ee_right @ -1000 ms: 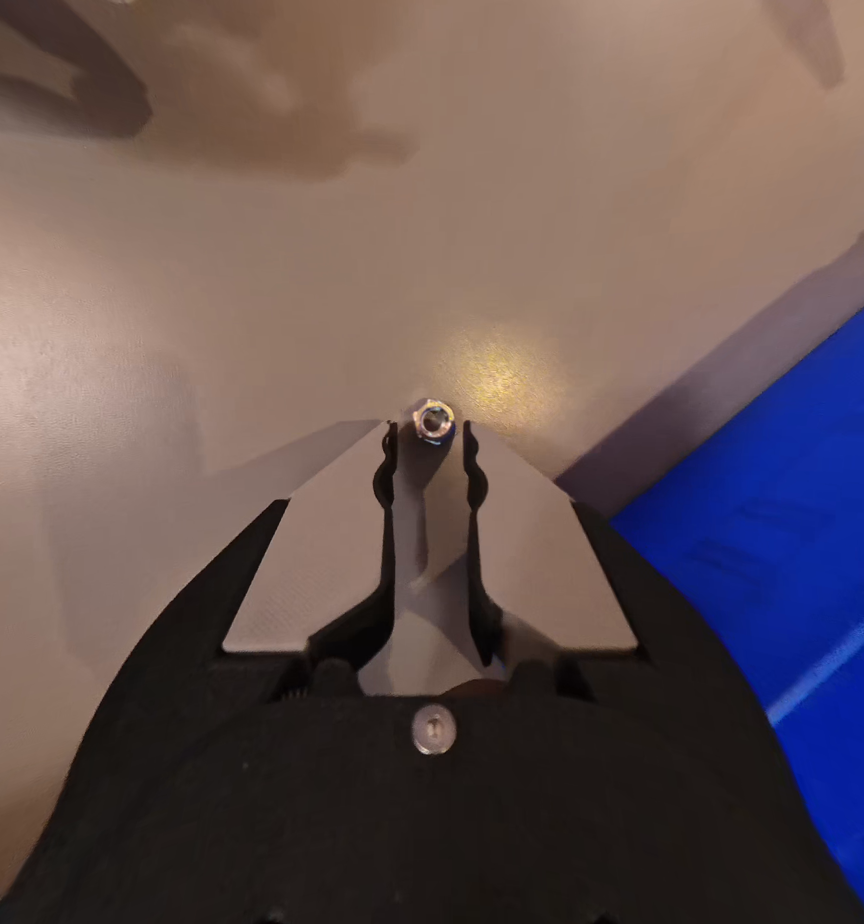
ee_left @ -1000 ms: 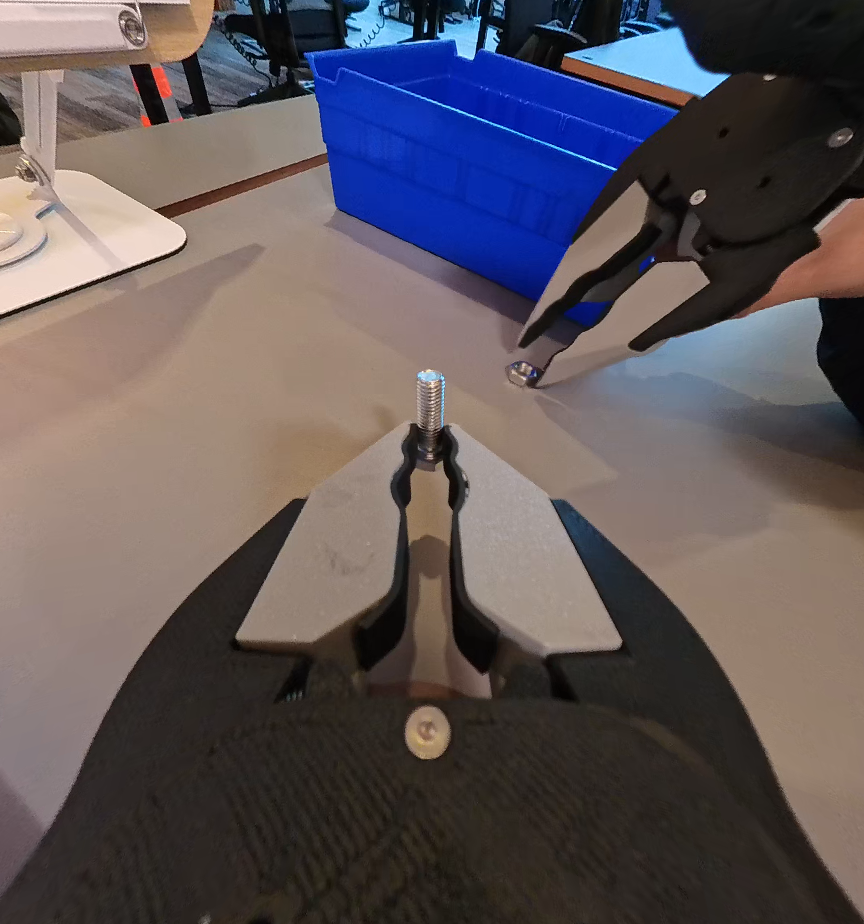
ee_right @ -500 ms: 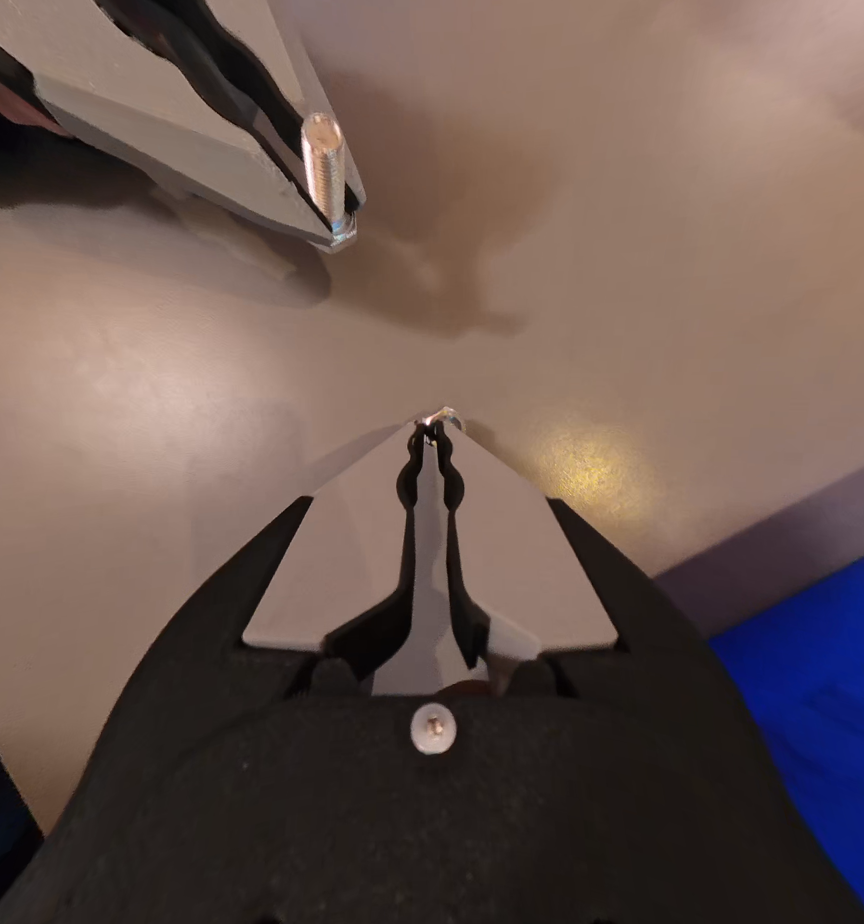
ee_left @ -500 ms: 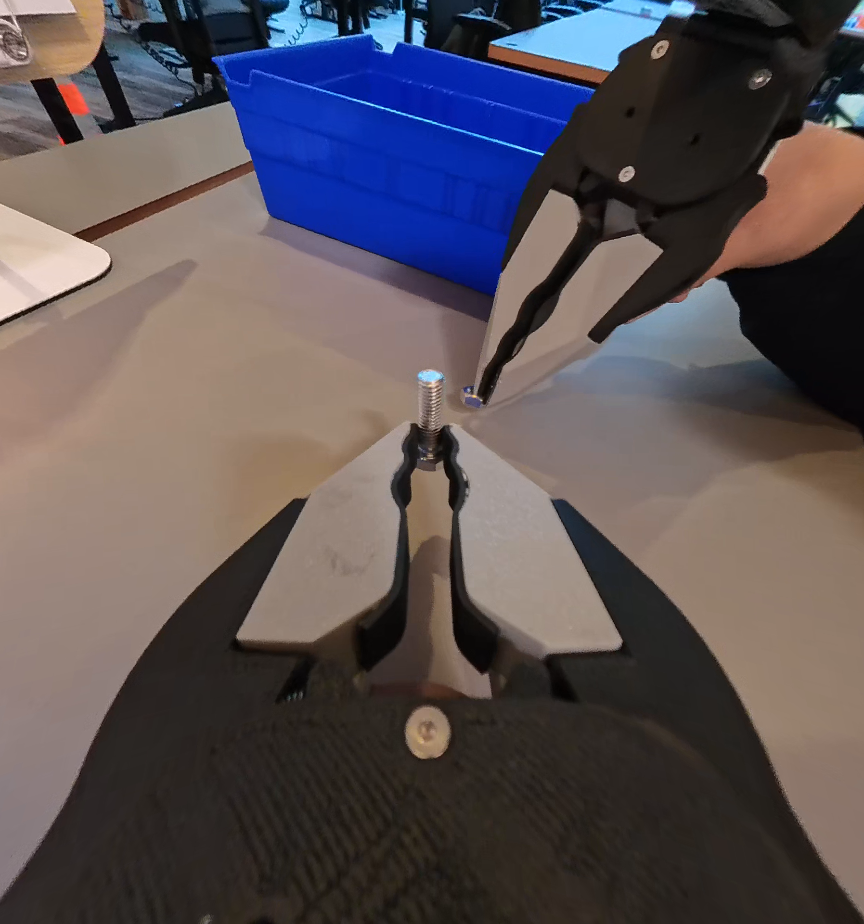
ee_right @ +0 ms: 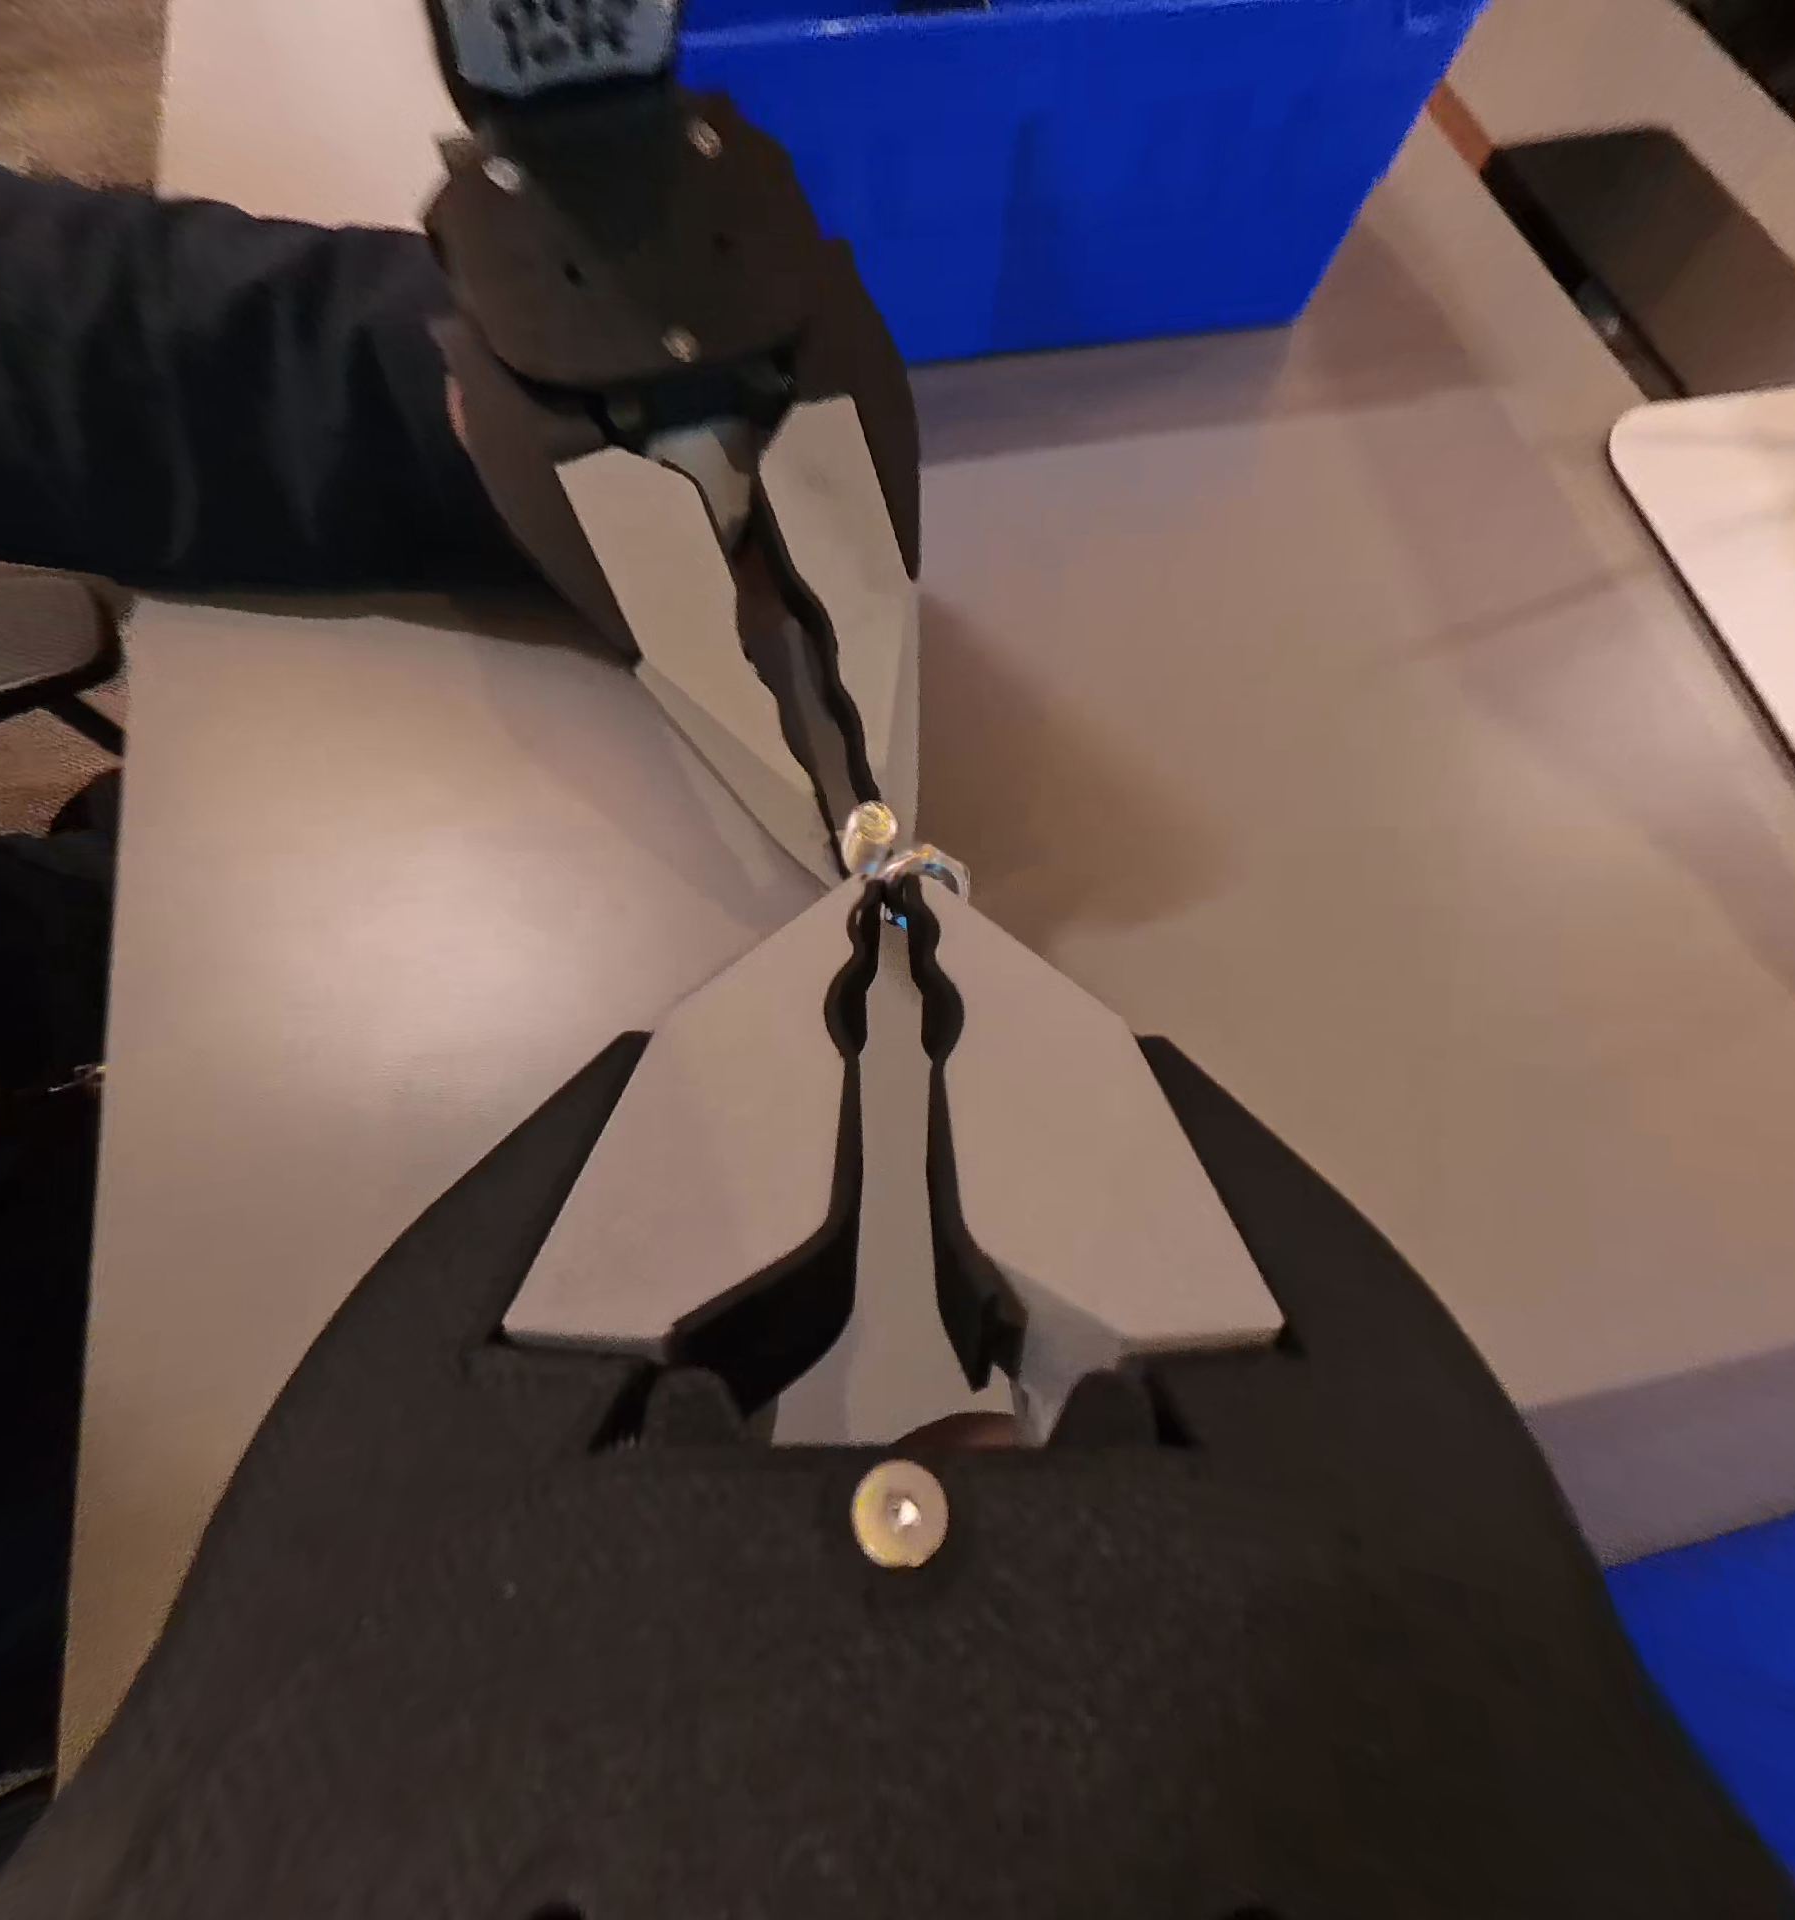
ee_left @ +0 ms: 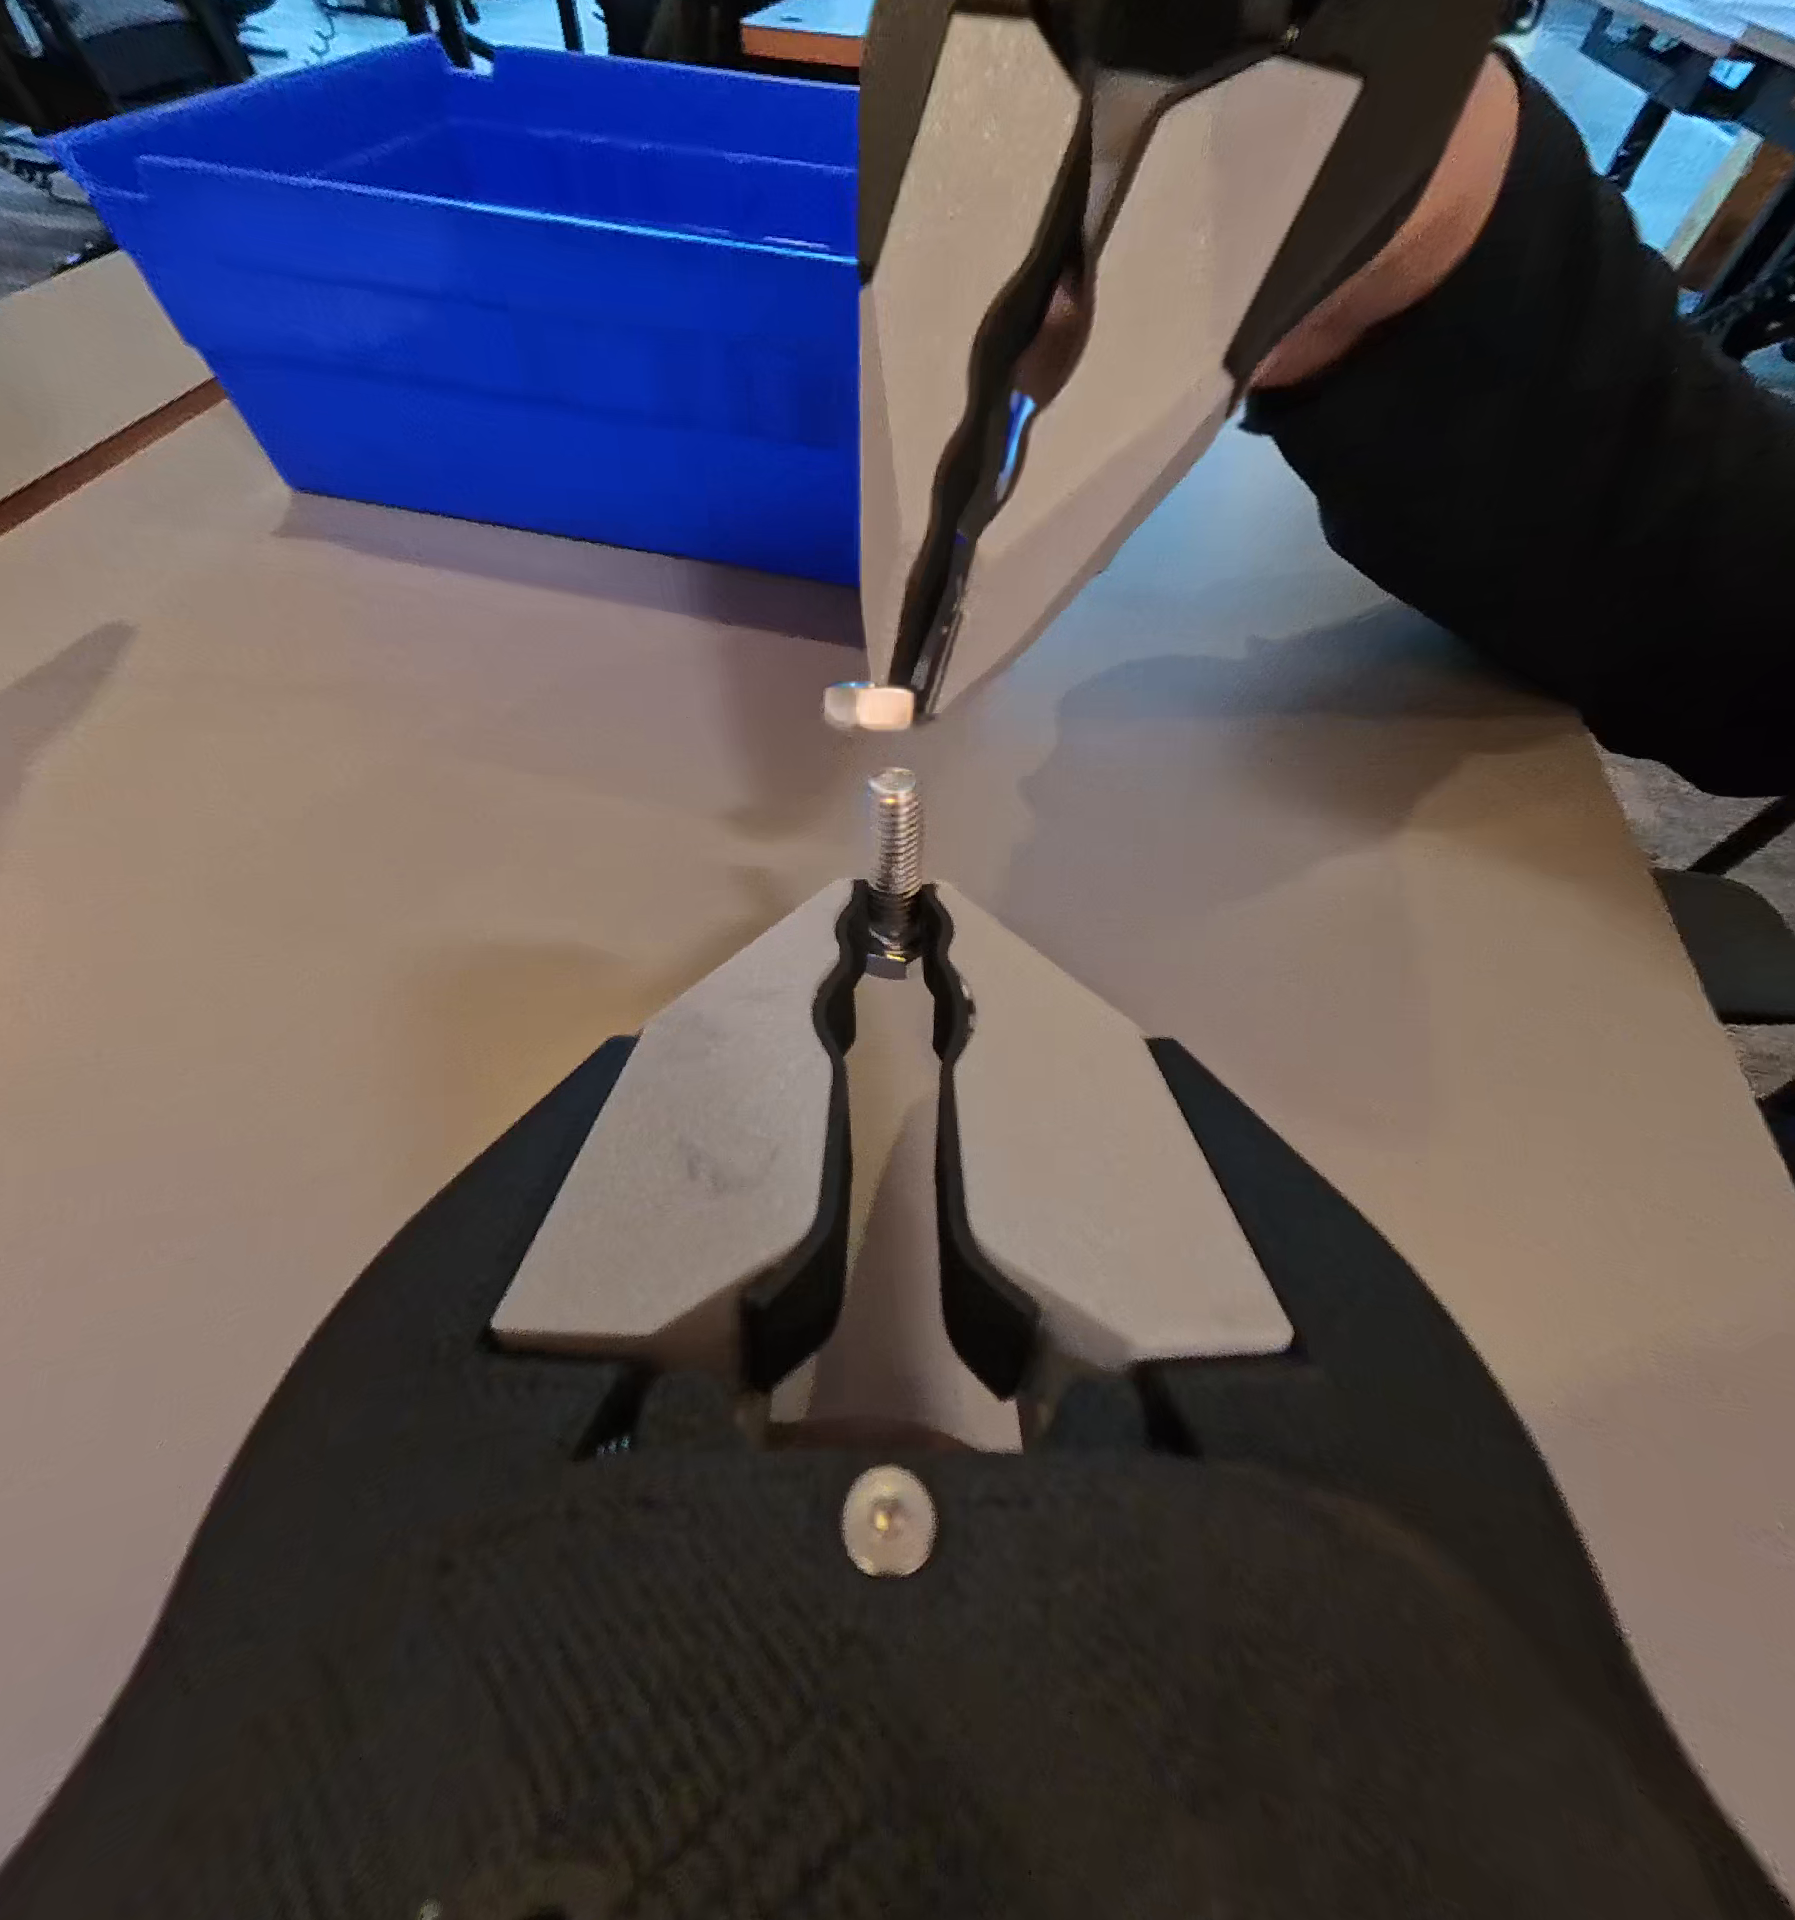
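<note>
While the left gripper point(ee_left: 891, 935) pinches a bolt point(ee_left: 893, 847) by its head, threaded shank upright at the centre of the left wrist view, the right gripper point(ee_left: 914, 698) comes down from the top of that frame with a small nut point(ee_left: 869, 707) nipped at the very tips of its jaws. Both pairs of jaws are closed, each on its own piece. The nut hangs just above the bolt's tip, apart from it and a little to the left of the shank's line. In the right wrist view the same pair sits at mid-frame: the nut point(ee_right: 924, 868) at this gripper's tips point(ee_right: 893, 902), the bolt end point(ee_right: 869, 831) just beside it, blurred enough that contact cannot be judged there.

To do this well, I judge the nut's hole should be brought squarely over the shank and its face kept level, since a tilted nut will likely cross-thread or jam. The hold on the nut looks slight, a mere edge between the tips, so pressing down hard could flick it out; a light touch and a slow turn seem wiser. The bolt's holder would best keep the shank plumb and steady.

Behind them, in the upper left of the left wrist view, a blue bin point(ee_left: 519, 343) stands on the grey table point(ee_left: 353, 883), well apart from both pieces.
</note>
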`<action>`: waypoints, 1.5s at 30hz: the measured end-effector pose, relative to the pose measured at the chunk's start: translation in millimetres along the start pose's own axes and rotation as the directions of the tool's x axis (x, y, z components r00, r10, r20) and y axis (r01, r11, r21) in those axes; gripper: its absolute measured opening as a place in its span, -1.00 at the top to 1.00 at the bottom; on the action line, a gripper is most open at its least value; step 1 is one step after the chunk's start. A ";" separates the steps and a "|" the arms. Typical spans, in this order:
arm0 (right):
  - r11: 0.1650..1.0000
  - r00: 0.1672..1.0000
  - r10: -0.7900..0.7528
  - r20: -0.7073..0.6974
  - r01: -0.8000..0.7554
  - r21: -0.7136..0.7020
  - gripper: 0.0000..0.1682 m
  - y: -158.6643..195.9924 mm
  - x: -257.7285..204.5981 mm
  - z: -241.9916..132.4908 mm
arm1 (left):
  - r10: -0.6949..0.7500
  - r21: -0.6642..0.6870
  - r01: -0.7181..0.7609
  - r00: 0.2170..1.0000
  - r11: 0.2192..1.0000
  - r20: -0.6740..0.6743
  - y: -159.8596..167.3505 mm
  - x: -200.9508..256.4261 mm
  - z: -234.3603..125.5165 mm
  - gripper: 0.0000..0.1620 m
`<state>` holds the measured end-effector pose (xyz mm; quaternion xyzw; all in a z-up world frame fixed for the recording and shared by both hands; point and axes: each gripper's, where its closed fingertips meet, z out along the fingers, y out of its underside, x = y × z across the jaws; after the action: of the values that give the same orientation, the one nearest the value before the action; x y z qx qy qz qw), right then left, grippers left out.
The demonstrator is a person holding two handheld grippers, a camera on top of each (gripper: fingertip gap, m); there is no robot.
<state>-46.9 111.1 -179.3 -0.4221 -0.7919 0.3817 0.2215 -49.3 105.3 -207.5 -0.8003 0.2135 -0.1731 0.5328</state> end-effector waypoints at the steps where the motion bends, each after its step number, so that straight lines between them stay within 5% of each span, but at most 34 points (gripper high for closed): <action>1: 1.000 1.000 -0.011 0.014 0.011 0.016 0.98 -3.5 -3.6 -1.7 | 0.008 0.002 -0.008 1.000 1.000 -0.003 -0.4 1.3 0.4 0.92; 45: 0.976 0.976 -0.207 -0.064 0.203 -0.073 0.90 -0.2 -15.3 7.2 | 0.089 -0.053 -0.088 0.996 0.995 0.016 5.0 8.5 8.4 0.92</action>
<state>-43.4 95.3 -184.0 -0.3586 -0.8351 0.3150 0.2735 -38.6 105.7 -214.9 -0.8052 0.2485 -0.1363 0.5209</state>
